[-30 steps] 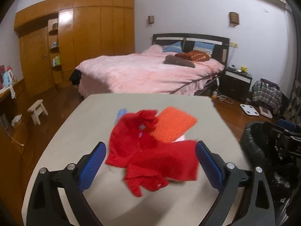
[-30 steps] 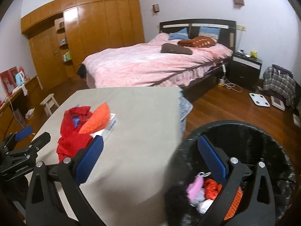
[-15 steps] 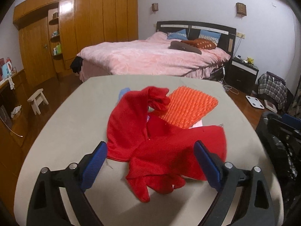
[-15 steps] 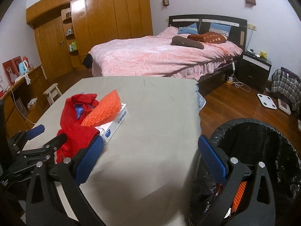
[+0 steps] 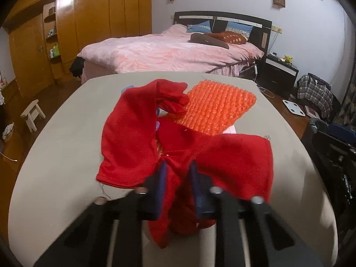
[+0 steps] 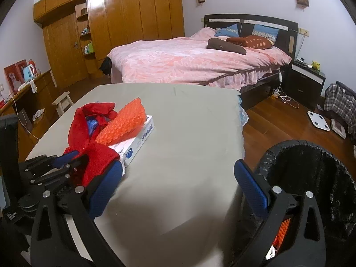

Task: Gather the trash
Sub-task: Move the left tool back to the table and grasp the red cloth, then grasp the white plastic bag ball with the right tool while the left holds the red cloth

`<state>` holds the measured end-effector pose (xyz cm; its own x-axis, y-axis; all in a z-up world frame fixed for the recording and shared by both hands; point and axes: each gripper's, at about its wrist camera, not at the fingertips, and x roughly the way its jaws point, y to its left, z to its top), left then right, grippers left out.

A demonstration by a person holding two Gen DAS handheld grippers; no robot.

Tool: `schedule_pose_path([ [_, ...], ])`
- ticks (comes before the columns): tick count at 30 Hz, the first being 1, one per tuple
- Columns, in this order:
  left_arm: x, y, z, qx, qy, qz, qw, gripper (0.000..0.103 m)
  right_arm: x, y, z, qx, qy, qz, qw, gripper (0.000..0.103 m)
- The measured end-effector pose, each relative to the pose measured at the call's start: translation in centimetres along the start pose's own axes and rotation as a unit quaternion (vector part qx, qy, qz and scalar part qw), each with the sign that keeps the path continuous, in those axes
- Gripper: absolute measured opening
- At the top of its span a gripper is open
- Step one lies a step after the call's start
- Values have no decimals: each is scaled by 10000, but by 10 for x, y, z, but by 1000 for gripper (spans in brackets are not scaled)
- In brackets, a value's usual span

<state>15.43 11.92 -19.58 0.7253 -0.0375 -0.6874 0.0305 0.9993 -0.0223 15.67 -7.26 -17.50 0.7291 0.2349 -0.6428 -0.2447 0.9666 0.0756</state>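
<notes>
The left gripper (image 5: pixel 178 173) is closing its jaws on the near fold of the red cloth (image 5: pixel 138 142), which lies on the table (image 5: pixel 62 138) beside orange wrap (image 5: pixel 218 109). The right gripper (image 6: pixel 178 182) hangs spread and empty between table edge and bin (image 6: pixel 311 166).

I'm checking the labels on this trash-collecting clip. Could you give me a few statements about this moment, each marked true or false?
1. The left gripper is closing its jaws, with the red cloth between them. True.
2. The right gripper holds the orange bubble wrap. False: its jaws are wide open with nothing between them; the wrap lies on the white box.
3. The black-lined trash bin stands on the table. False: it stands beside the table.
4. The bin already holds some trash. True.
</notes>
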Motion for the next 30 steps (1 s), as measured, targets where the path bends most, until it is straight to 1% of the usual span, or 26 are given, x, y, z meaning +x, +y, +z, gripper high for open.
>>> schedule_pose_path([
  [1, -1, 0, 0, -3, -10, -9, 10000, 9, 0, 0, 0, 2, 0, 2, 10000, 98],
  [4, -4, -1, 1, -18, -72, -4, 10000, 6, -1, 0, 0, -3, -11, -2, 10000, 98],
  [10, -29, 4, 9, -170, -346, -54, 9992, 6, -7, -3, 2, 11, -99, -9, 9999, 98],
  [16, -52, 22, 17, -324, -518, 65, 9981, 6, -10, 2, 4, 20, -142, 65, 9999, 98],
  [20, -57, 37, 13, -331, -467, 245, 9981, 6, -5, 12, 2, -25, -84, 153, 9998, 98],
  [26, -47, 57, 0, -348, -222, 534, 9977, 6, 6, 31, -3, -97, 52, 330, 9994, 98],
  [27, -44, 59, -2, -330, -172, 538, 9979, 7, 7, 34, -4, -125, 69, 345, 9993, 98],
  [30, -41, 66, -7, -437, -73, 469, 9979, 13, 11, 42, -4, -199, 104, 389, 9990, 98],
])
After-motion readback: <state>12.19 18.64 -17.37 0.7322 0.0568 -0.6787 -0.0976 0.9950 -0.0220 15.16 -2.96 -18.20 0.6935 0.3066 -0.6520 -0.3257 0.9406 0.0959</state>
